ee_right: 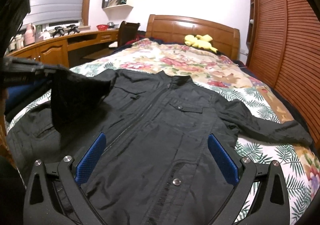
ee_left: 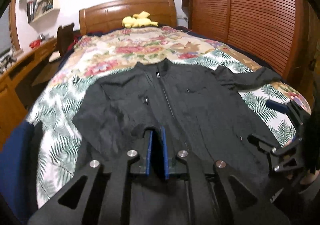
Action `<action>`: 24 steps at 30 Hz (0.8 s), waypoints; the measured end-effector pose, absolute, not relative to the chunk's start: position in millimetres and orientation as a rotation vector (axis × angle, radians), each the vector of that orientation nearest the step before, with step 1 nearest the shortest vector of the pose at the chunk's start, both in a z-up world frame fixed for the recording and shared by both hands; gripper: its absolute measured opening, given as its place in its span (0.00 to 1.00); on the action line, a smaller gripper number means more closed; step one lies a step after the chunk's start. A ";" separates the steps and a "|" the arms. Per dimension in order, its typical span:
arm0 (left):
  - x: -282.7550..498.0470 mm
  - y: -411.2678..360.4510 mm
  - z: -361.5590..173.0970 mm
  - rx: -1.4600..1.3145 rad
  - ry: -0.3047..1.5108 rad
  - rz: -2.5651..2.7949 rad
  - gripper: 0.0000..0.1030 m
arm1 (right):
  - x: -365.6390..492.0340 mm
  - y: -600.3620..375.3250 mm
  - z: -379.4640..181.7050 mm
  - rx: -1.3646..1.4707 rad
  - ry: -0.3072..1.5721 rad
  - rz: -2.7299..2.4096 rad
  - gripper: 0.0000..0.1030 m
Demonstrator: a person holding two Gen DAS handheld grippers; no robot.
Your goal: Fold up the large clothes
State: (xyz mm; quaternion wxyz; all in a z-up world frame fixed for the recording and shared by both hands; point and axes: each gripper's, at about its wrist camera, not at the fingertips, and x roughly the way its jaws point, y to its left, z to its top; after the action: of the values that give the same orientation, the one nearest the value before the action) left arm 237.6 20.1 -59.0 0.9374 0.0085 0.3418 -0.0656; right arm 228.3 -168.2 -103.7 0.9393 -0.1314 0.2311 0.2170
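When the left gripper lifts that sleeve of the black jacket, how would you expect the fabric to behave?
Probably floppy: the sleeve held up by the left gripper already droops in a loose sheet. The black jacket looks thin and wrinkled, so likely light. Its faint sheen suggests it may slide somewhat on the floral bedspread. The right gripper hovers open.

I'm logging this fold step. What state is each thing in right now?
Black jacket: face up on the floral bedspread, zipped.
Left sleeve: lifted, folded over the chest.
Right sleeve: spread out flat.
Left gripper: shut on the left sleeve.
Right gripper: open above the jacket.
Yellow plush toy: lying by the headboard.
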 end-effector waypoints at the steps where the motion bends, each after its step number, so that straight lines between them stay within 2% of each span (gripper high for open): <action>1: 232.8 24.5 -65.4 -0.008 0.708 -0.138 0.12 | 228.6 -165.8 -105.0 -0.273 0.477 0.447 1.00; 5: 213.4 32.2 -83.9 -0.047 0.721 -0.149 0.23 | 231.8 -150.8 -103.5 -0.271 0.488 0.466 1.00; 8: 199.5 35.4 -91.4 -0.031 0.716 -0.146 0.27 | 232.8 -138.1 -104.1 -0.270 0.494 0.485 1.00; 18: 170.9 90.4 -99.4 -0.167 0.665 -0.090 0.28 | 231.4 -91.6 -130.5 -0.306 0.543 0.609 1.00; 24: 155.7 121.0 -98.0 -0.185 0.628 -0.020 0.28 | 228.4 -57.1 -143.8 -0.349 0.568 0.725 0.90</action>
State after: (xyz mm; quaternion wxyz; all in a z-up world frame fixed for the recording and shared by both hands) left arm 155.7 121.0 -98.0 0.9468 -0.0907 0.3086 -0.0098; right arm 228.4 -57.1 -143.8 0.8812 -0.1677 0.2725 0.3480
